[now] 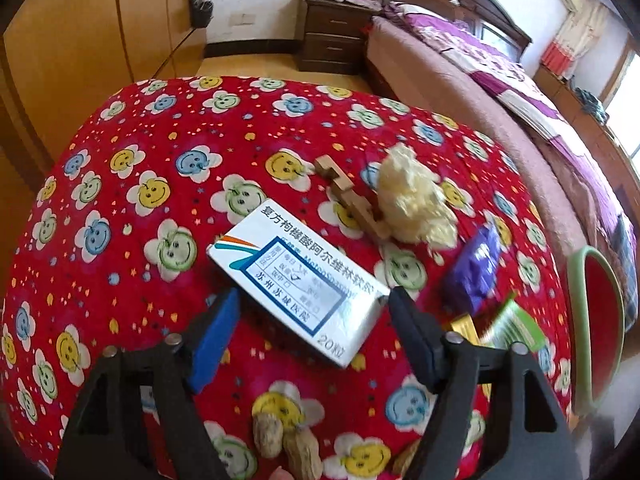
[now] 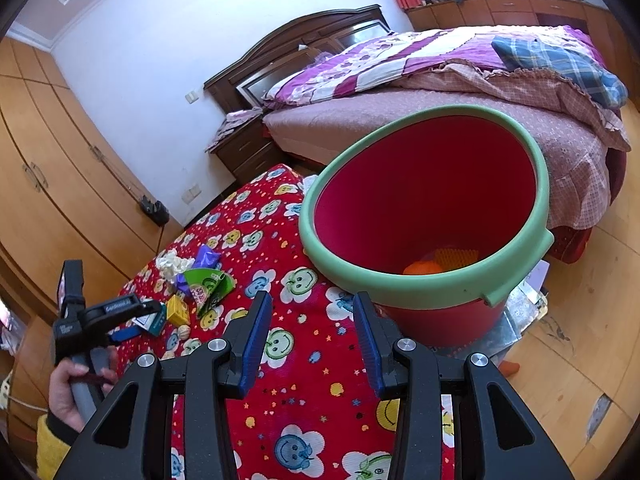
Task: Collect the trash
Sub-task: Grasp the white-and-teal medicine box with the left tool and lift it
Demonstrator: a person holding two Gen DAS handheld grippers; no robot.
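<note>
A white medicine box (image 1: 296, 276) lies flat on the red smiley-flower cloth (image 1: 140, 240). My left gripper (image 1: 314, 298) is open and straddles the box's near end; its pads stand apart from the box. Behind the box lie a wooden piece (image 1: 348, 200) and a crumpled yellowish tissue (image 1: 412, 200). To the right are a purple wrapper (image 1: 476, 272), a green wrapper (image 1: 516, 328) and a small yellow box (image 1: 464, 326). Peanuts (image 1: 288, 440) lie under the gripper. My right gripper (image 2: 313, 300) is open and holds nothing, just in front of the red bucket (image 2: 516, 268) with the green rim.
The bucket holds something orange (image 2: 428, 268) at its bottom. A person's hand (image 2: 76, 384) grips the left tool's handle. A bed (image 2: 440, 128) stands behind the bucket, a nightstand (image 1: 332, 36) and a wardrobe (image 2: 60, 184) beyond the cloth. Wooden floor (image 2: 580, 340) lies to the right.
</note>
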